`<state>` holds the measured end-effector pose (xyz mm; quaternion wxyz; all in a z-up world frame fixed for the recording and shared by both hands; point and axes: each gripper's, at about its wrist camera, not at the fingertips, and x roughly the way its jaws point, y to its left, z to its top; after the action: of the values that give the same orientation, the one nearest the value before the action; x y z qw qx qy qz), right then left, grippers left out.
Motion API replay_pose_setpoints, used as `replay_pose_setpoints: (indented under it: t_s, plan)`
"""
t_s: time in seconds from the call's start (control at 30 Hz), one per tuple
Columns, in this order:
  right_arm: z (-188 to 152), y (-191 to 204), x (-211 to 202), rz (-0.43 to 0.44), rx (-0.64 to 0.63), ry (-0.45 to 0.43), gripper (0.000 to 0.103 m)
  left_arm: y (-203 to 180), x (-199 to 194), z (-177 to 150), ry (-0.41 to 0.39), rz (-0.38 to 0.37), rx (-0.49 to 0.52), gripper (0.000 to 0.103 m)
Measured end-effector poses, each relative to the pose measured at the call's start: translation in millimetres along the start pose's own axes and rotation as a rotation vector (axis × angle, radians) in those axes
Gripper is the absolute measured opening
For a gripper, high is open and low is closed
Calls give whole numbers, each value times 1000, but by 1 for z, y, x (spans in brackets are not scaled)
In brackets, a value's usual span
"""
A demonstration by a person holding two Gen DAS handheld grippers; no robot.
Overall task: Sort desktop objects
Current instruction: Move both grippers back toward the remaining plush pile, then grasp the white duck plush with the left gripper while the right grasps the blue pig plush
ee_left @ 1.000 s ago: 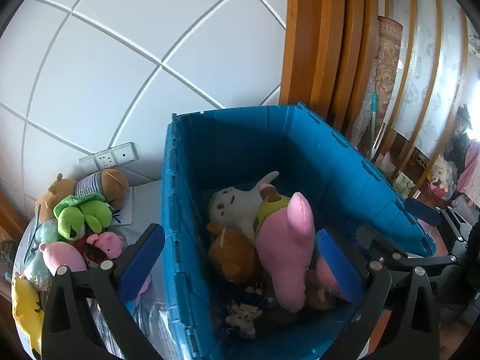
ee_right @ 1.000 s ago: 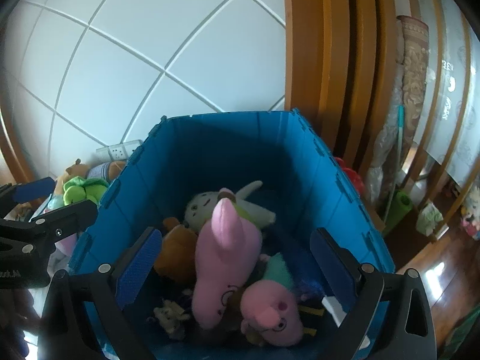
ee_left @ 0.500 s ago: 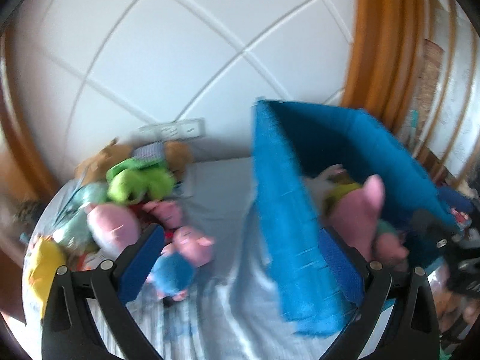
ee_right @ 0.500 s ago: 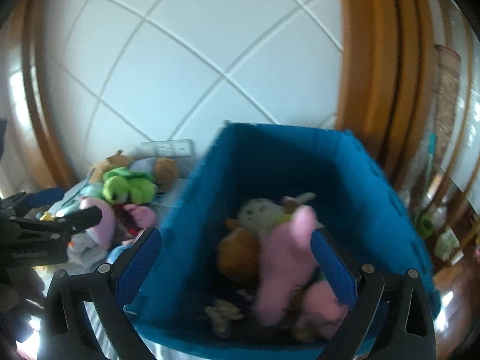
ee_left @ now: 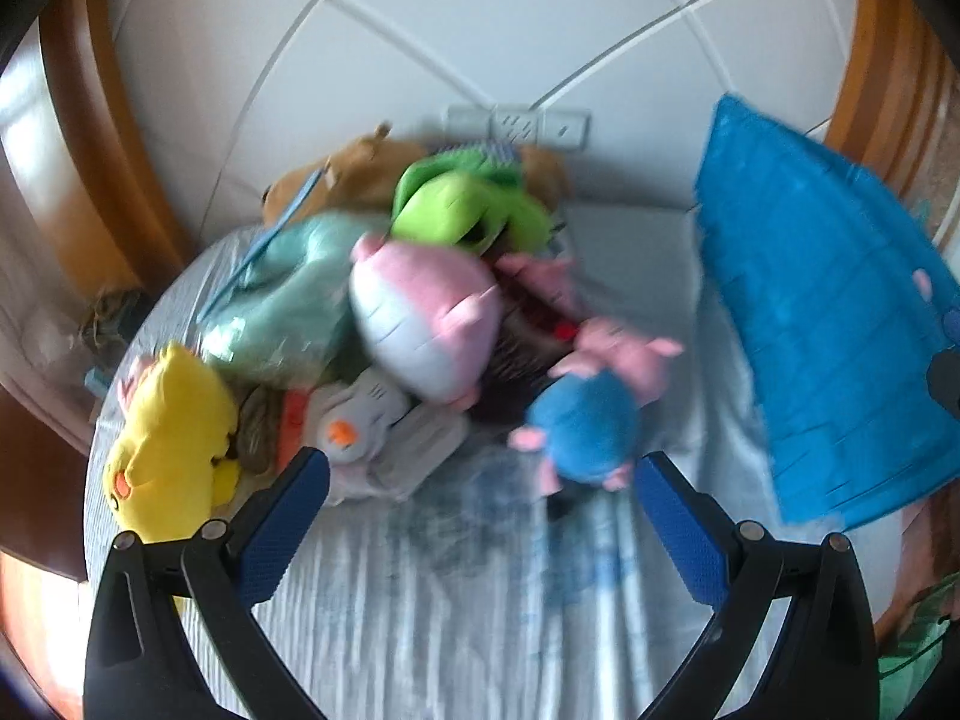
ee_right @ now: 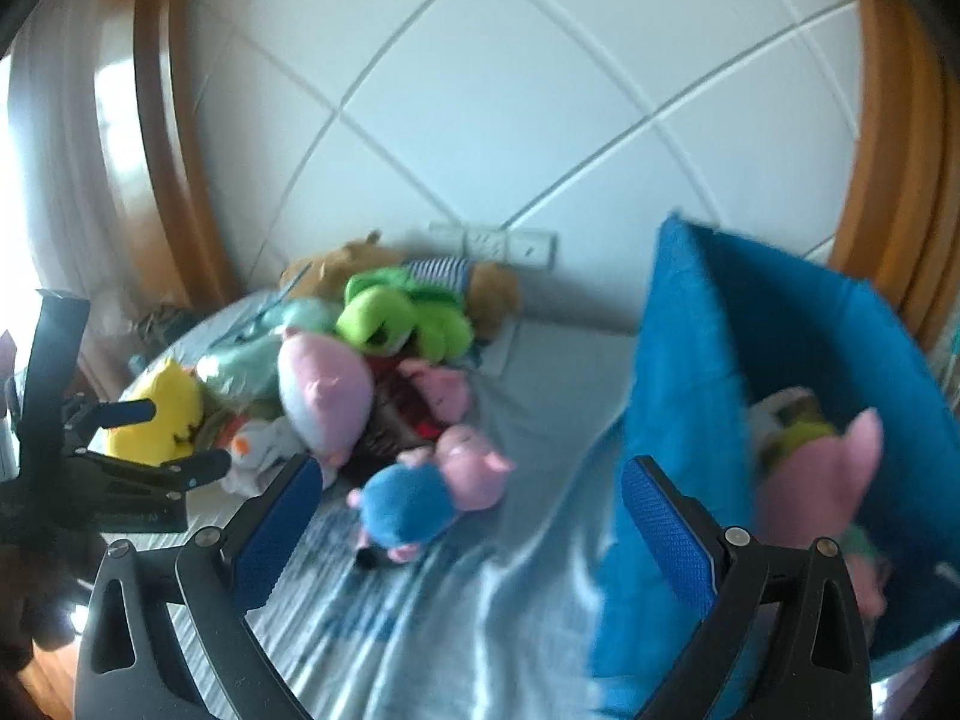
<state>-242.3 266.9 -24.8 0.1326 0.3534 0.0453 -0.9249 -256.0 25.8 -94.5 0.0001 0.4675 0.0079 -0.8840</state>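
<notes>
Left wrist view: the left gripper (ee_left: 480, 492) is hovering above the counter (ee_left: 480, 612) with its fingers (ee_left: 288, 516) apart and nothing between them. The pile of plush toys (ee_left: 384, 312) is lying just ahead of the fingers and toward their left side. The pig in blue (ee_left: 591, 414) is lying nearest, just beyond the right finger tip; the yellow toy (ee_left: 171, 444) is sitting outside the left finger. The frog (ee_left: 468, 210) and a brown toy (ee_left: 354, 174) are resting at the far end of the pile, against the wall.

Right wrist view: the right gripper (ee_right: 468, 510) is also holding nothing, fingers (ee_right: 669, 528) apart. The bin (ee_right: 678, 372) is standing beyond and outside the right finger, and its near wall is partly behind that finger. A long pink toy (ee_right: 822, 468) and a pale toy (ee_right: 780, 408) are already lying inside it.

Progress, judged: the sort is partly done. A few toys are binned and most are waiting on the counter, so neither gripper is carrying a load at this point.

Surface and room: a pale striped cloth (ee_right: 480, 618), wrinkled, is covering the counter. A white tiled wall (ee_right: 510, 90) with a socket strip (ee_right: 492, 243) is backing it, and brown wooden trim (ee_right: 162, 120) is framing both sides. Both views are motion-blurred, so fine detail is unreadable.
</notes>
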Motion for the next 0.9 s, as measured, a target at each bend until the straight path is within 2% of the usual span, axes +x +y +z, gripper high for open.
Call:
replay_pose_setpoints:
  t_s: [0.23, 0.4, 0.57, 0.7, 0.87, 0.9]
  plan:
    - [-30, 33, 90, 3, 59, 125, 101, 56, 70, -21, 88, 1, 0, 103]
    - [-52, 47, 162, -7, 81, 221, 101, 76, 112, -27, 122, -16, 0, 103]
    - [-71, 55, 217, -18, 96, 283, 101, 81, 145, -26, 129, -35, 16, 103]
    - [-82, 56, 246, -34, 120, 310, 101, 86, 167, -21, 135, -31, 11, 103]
    - [-89, 56, 259, -50, 120, 321, 101, 93, 189, -17, 154, -32, -7, 103]
    - [-90, 56, 259, -52, 120, 324, 101, 94, 194, -16, 159, -32, -8, 98]
